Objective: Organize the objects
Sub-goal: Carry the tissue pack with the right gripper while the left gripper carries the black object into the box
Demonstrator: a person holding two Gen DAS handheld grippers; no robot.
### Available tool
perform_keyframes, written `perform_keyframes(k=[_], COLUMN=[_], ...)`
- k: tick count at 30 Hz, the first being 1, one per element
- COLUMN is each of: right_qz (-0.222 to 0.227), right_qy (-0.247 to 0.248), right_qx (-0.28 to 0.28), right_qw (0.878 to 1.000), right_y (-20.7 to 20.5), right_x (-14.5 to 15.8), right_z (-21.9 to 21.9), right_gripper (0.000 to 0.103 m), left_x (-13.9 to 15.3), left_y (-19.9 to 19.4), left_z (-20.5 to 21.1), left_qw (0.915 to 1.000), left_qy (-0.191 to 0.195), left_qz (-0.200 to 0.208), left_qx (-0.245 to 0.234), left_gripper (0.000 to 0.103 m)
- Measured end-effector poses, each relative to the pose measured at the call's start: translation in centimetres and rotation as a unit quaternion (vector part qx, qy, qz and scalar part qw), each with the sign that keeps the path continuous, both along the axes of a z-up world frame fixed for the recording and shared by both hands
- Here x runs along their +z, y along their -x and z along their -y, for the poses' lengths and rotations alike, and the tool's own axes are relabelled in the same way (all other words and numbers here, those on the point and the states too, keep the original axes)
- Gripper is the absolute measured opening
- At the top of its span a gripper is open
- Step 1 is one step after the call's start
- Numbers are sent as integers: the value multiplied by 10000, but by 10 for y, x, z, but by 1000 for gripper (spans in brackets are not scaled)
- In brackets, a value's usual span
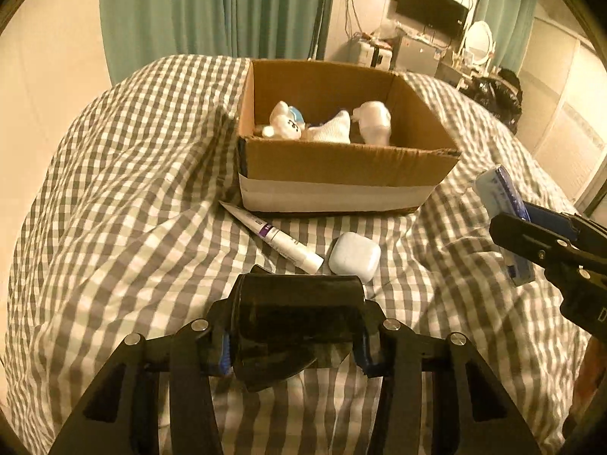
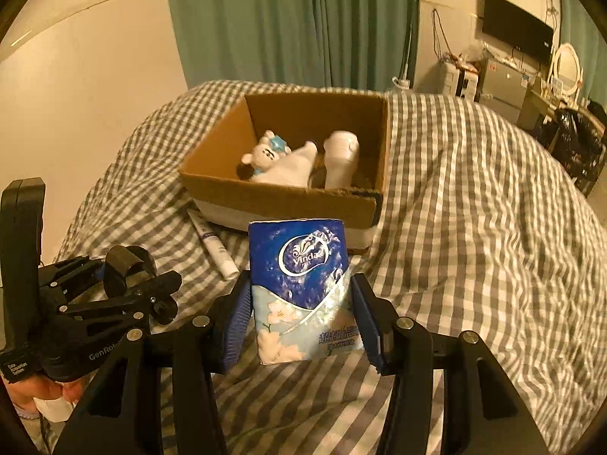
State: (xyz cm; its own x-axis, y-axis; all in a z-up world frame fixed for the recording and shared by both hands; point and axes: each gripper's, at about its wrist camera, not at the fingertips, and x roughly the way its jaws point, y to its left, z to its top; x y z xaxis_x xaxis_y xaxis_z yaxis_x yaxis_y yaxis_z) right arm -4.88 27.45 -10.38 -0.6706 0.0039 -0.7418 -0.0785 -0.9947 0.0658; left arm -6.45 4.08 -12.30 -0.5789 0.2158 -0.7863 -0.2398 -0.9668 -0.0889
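An open cardboard box [image 1: 341, 174] stands on the checked bed; it also shows in the right wrist view [image 2: 280, 201]. Inside lie a white bear toy [image 1: 284, 121], a white cloth [image 1: 330, 129] and a white bottle [image 1: 373, 121]. My left gripper [image 1: 294, 341] is shut on a black roll [image 1: 296, 314] and holds it above the bed, in front of the box. My right gripper [image 2: 301, 326] is shut on a blue tissue pack [image 2: 303, 288], held upright in front of the box. A white tube [image 1: 273, 235] and a white earbud case [image 1: 354, 256] lie on the bed by the box.
The bed [image 1: 114, 227] has a rumpled grey-and-white checked cover. Green curtains [image 1: 212, 7] hang behind it. A TV [image 1: 430, 5], a mirror and cluttered furniture stand at the far right. The right gripper with its pack [image 1: 504, 220] shows at the left wrist view's right edge.
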Motion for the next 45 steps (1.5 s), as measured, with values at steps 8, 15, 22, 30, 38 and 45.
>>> perform_keyframes(k=[8,15,22,30,38,45], right_qz=[-231,-621,-880,-571,-129,46], right_qy=[-225,-342,-238,58,132,236], right_qx=[86,217,160,162,153,197], right_qw=[9994,9973,9957,9982,9997,9995], right_y=[-8,8,51,106,149,159], right_x=[31,77,107,73,18,-15], right_z=[14,13,-5,-28,-47,-55], right_gripper=[51,51,51,51,51,52], left_x=[42,96,120,92,48,31], left_y=[-4,29,83,144,180,199], left_z=[8,5,-12,-33,-52,-59], left_qw=[9990,9958,9942,9969,9982,9982], left_qy=[-216,-394,-264,-77,199,287], left_qz=[-369,-807,-1036,-753,-416,-281], left_qx=[-96,-200,-142,-230,-392,-440], left_gripper=[47,47,47,48,48,48])
